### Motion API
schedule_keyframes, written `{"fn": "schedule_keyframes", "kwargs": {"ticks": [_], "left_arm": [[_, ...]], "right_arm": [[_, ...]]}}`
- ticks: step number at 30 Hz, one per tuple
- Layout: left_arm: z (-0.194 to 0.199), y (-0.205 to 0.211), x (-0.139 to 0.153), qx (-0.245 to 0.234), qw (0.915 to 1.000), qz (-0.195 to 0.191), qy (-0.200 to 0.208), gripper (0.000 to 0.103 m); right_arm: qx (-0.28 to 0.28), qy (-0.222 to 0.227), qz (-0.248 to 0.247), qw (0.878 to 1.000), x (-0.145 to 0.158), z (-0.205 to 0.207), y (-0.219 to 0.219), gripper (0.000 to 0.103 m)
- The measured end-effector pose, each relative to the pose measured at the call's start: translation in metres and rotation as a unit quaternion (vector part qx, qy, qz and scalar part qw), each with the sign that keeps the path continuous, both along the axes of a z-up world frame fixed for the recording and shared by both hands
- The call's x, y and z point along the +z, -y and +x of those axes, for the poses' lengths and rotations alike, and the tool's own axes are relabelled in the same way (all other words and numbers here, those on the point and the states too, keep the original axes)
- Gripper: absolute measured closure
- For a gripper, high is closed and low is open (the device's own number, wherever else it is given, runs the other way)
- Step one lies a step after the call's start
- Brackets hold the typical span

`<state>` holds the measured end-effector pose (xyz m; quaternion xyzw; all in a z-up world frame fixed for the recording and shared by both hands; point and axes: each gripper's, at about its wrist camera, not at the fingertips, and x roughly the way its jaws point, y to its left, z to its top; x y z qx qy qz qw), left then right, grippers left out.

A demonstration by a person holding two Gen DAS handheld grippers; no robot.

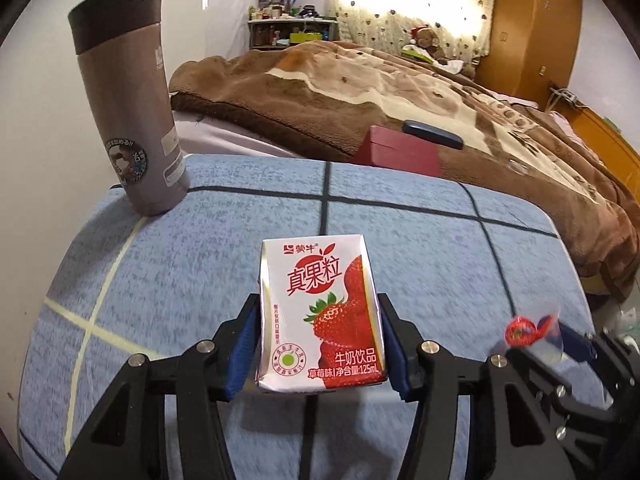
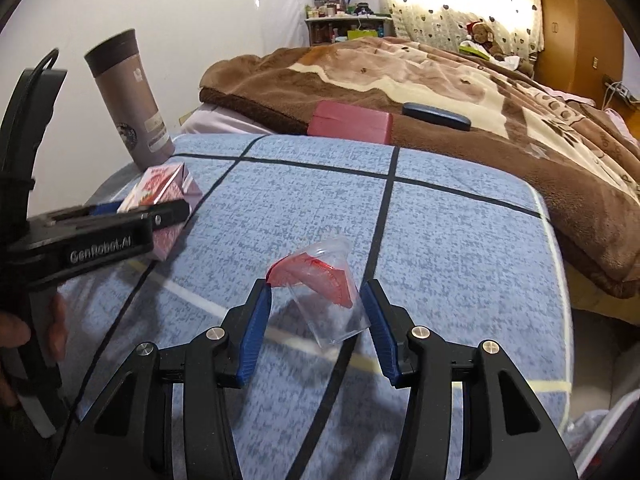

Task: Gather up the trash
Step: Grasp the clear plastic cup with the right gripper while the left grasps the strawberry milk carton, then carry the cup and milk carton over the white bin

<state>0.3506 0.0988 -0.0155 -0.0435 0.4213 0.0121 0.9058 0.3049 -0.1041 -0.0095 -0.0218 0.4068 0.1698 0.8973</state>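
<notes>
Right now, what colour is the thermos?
Brownish-grey thermos body, dark brown lid; clearest in the left wrist view.

- The carton [image 1: 320, 312] sits between the pads of the left hand-held gripper [image 1: 320, 344], above the table [image 1: 400, 240].
- The flask [image 1: 128, 100] stands upright at the table's far left corner.
- The plastic cup [image 2: 328, 300] lies tilted between the jaws of the right hand-held gripper [image 2: 316, 320], right of the carton.
- Behind the table is the bed [image 1: 400, 92]; on it a box [image 1: 400, 152], a case [image 1: 434, 134] just beyond.
</notes>
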Motion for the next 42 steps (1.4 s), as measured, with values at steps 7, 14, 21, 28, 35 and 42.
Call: {"fn": "schedule_keyframes", "kwargs": {"ticks": [7, 14, 21, 28, 35, 42], "left_arm": [[-0.037, 0.018, 0.017, -0.024, 0.9996, -0.002, 0.016, 0.046], [-0.071, 0.039, 0.039, -0.047, 0.9979, -0.004, 0.044, 0.046], [-0.1, 0.067, 0.053, -0.077, 0.9951, -0.007, 0.061, 0.046], [-0.123, 0.104, 0.061, -0.116, 0.9907, -0.016, 0.069, 0.046], [-0.14, 0.155, 0.065, -0.164, 0.9835, -0.022, 0.074, 0.046], [-0.154, 0.207, 0.063, -0.21, 0.9746, -0.032, 0.072, 0.046]], "right_arm": [[-0.013, 0.027, 0.0, 1.0, 0.018, -0.026, 0.01, 0.054], [-0.037, 0.05, 0.01, 0.998, 0.036, -0.049, 0.029, 0.054], [-0.057, 0.077, 0.013, 0.995, 0.05, -0.075, 0.05, 0.054], [-0.085, 0.093, 0.016, 0.992, 0.056, -0.097, 0.078, 0.054], [-0.118, 0.105, 0.011, 0.987, 0.059, -0.118, 0.11, 0.054], [-0.162, 0.107, 0.003, 0.981, 0.058, -0.133, 0.153, 0.054]]}}
